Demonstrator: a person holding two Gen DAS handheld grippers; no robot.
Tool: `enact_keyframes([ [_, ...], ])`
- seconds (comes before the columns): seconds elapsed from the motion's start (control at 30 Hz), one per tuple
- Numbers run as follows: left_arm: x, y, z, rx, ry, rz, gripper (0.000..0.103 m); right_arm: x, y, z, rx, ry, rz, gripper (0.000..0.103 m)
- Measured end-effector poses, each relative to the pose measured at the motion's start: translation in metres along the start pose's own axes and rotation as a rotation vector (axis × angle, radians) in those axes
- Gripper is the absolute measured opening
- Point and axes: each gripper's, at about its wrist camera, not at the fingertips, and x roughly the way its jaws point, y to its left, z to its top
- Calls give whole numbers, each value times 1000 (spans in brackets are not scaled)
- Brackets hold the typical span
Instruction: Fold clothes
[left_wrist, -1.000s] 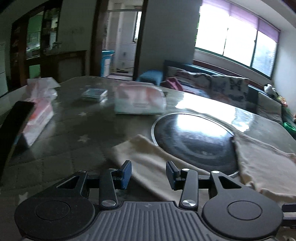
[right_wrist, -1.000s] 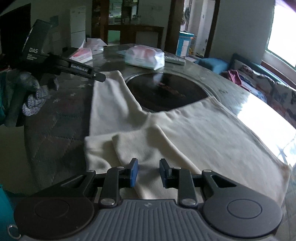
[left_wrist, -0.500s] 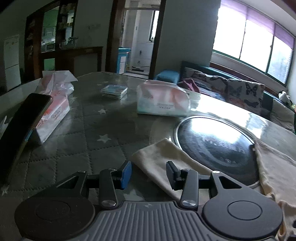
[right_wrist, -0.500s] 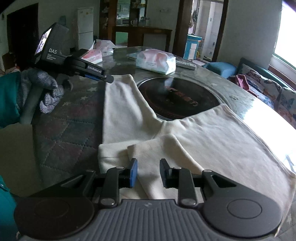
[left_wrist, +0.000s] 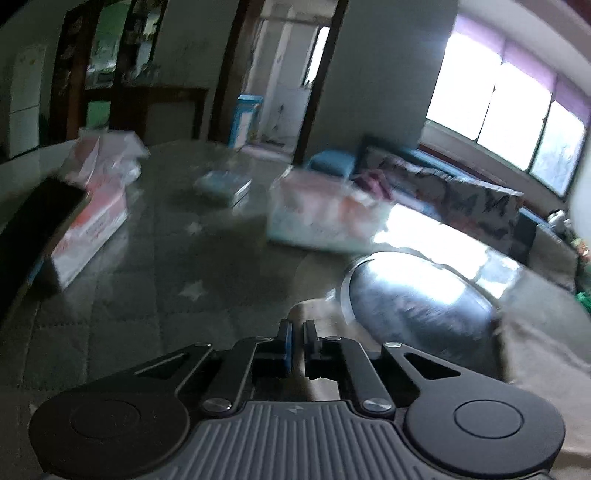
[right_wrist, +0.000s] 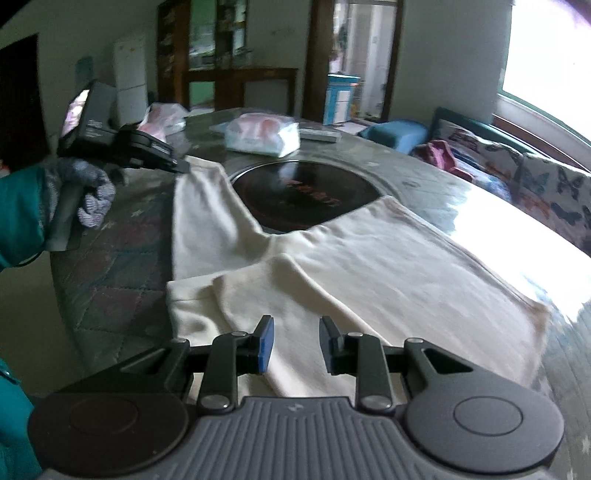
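Cream trousers (right_wrist: 369, 266) lie spread on the table, one leg on each side of a dark round plate (right_wrist: 306, 192). In the right wrist view my left gripper (right_wrist: 181, 166), held by a gloved hand (right_wrist: 88, 192), has its tip on the end of the far left leg. The left wrist view is blurred. There the left gripper (left_wrist: 297, 328) has its jaws drawn together on that leg end (left_wrist: 325, 314). My right gripper (right_wrist: 295, 328) hovers over the folded waist part with its jaws apart, and the pads press on nothing.
On the quilted table top stand a soft tissue pack (left_wrist: 321, 218), a tissue box (left_wrist: 92, 221), a small flat box (left_wrist: 221, 184) and a dark phone (left_wrist: 33, 229) propped at the left. A sofa with patterned cushions (right_wrist: 517, 166) runs behind the table's far right edge.
The left jaws have gone from apart to together on the trouser leg end. The right gripper has drawn slightly back and up, its jaw gap unchanged.
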Motion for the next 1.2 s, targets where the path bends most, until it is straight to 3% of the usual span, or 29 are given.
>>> enact_keyframes([
  [0.2,-50,-59,11,67,-76,-221,6,-20,-24,-18,104,-22,-61,26],
  [0.33,-81,-106,6,124,-85,-385,6,-34,-39,-32,160,-41,-104,26],
  [0.63,-110,-189,-40,224,22,-681,6,-60,-66,-66,285,-71,-159,26],
  [0.87,-97,-221,-81,304,188,-752,7,-70,-78,-84,348,-67,-190,26],
  [1.0,-90,-221,-99,359,269,-784,9,-72,-82,-89,374,-66,-208,26],
  [1.2,-90,-209,-101,427,268,-775,12,-73,-83,-83,382,-81,-194,26],
])
